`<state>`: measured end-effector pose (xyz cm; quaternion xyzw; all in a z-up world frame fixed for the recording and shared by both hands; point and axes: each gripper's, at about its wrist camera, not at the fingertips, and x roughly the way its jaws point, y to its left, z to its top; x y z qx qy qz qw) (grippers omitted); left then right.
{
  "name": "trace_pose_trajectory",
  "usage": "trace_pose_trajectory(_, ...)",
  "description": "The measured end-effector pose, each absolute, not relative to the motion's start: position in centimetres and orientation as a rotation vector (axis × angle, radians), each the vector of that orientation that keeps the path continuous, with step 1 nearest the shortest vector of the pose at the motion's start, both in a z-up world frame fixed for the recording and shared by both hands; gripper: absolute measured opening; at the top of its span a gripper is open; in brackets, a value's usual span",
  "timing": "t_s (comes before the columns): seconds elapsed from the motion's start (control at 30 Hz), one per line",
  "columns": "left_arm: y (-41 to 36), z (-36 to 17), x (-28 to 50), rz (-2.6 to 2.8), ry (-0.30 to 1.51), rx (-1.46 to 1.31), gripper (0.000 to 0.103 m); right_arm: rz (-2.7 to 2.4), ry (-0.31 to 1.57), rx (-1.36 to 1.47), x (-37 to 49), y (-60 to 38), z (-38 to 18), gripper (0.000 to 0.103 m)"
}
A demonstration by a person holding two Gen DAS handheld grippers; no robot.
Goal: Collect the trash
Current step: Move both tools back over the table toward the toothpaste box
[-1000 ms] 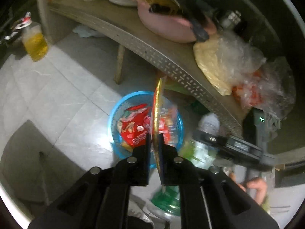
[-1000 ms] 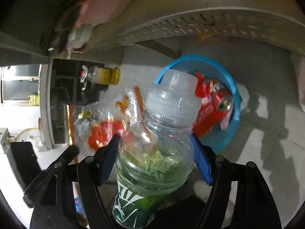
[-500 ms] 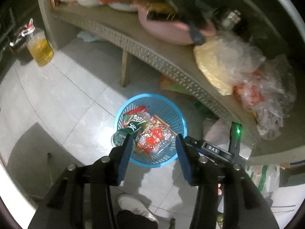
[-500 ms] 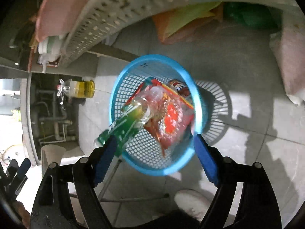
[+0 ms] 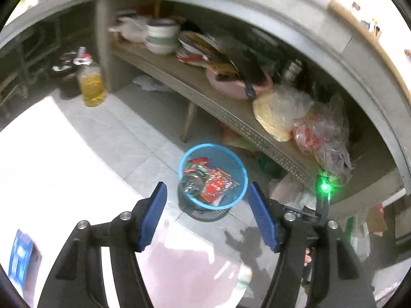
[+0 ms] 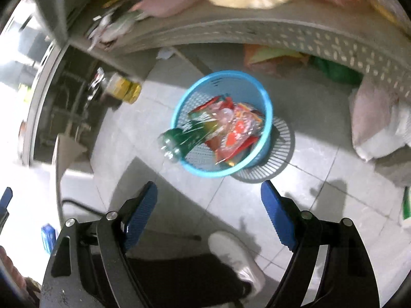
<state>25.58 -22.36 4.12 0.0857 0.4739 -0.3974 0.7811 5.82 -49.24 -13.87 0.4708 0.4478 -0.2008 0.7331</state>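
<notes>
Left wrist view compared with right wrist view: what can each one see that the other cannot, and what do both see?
Only the left wrist view shows the shelf top with its stacked bowls and pink basin, and a green indicator light.

Only the right wrist view shows the person's white shoe on the floor tiles, below the open right gripper.

Both show the blue mesh basket holding a green plastic bottle and red snack wrappers, plus the yellow oil jug. The left gripper is also open and empty.
</notes>
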Motion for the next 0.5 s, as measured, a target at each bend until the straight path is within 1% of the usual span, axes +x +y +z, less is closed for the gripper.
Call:
trace_pose_trajectory(0.07, -19.4, 4.6, 24.7, -0.829, 0.997, 0.163, 0.068, -0.432, 0.989, 0.996, 6.1, -48.5, -12.7, 0.079)
trace_pose_trajectory(0.17, -14.6, 4.7, 23.6, -0.755, 0.967, 0.146, 0.068, -0.418, 1.003, 0.907, 6.8, -47.1, -10.2, 0.080)
trace_pose_trajectory(0.33, -6.8, 4.7, 22.3, -0.633, 0.950, 0.066, 0.069, -0.408, 0.992, 0.755, 7.8, -44.8, -6.1, 0.084)
trace_pose_trajectory(0.5, -1.1, 5.2, 20.8, -0.537, 0.905, -0.029, 0.072, -0.365, 0.970, 0.626, 9.7, -41.8, -2.7, 0.090)
